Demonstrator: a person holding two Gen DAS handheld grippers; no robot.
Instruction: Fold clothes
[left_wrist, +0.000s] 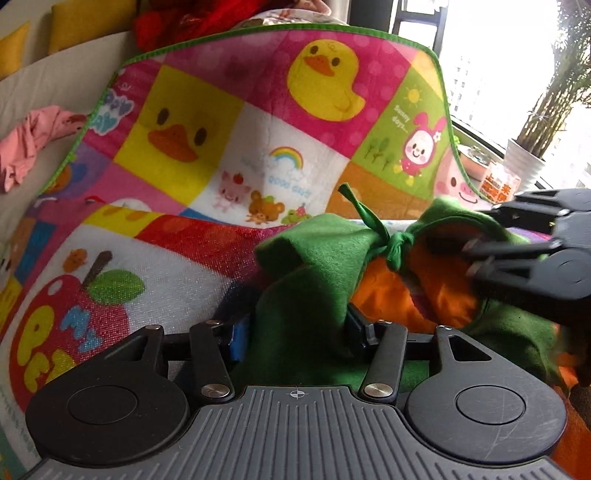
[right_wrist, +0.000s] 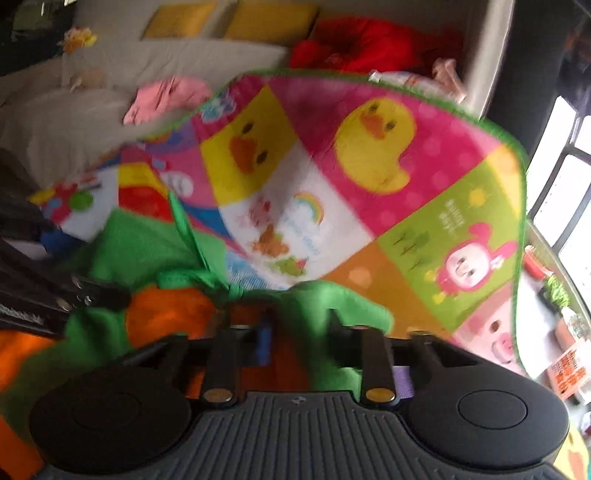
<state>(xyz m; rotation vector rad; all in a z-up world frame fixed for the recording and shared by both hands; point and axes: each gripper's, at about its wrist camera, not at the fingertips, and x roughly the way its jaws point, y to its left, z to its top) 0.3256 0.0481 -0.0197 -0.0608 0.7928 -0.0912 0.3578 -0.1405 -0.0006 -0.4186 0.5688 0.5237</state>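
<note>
A green garment (left_wrist: 314, 254) with an orange lining (left_wrist: 443, 291) and a knotted green drawstring (left_wrist: 397, 243) hangs bunched between both grippers, above a colourful play mat (left_wrist: 258, 122). My left gripper (left_wrist: 297, 332) is shut on a thick fold of the green fabric. The right gripper (left_wrist: 476, 258) comes in from the right and pinches the waistband beside the knot. The blurred right wrist view has my right gripper (right_wrist: 301, 332) shut on green cloth (right_wrist: 332, 299), with the left gripper (right_wrist: 118, 295) at the left edge and the orange lining (right_wrist: 166, 317) between them.
The duck-patterned mat (right_wrist: 369, 166) lies over a beige sofa (right_wrist: 74, 118). A crumpled pink garment (left_wrist: 33, 136) sits to the left, with a red item (right_wrist: 362, 40) and yellow cushions (right_wrist: 269, 18) behind. A window and a white plant pot (left_wrist: 524, 162) are on the right.
</note>
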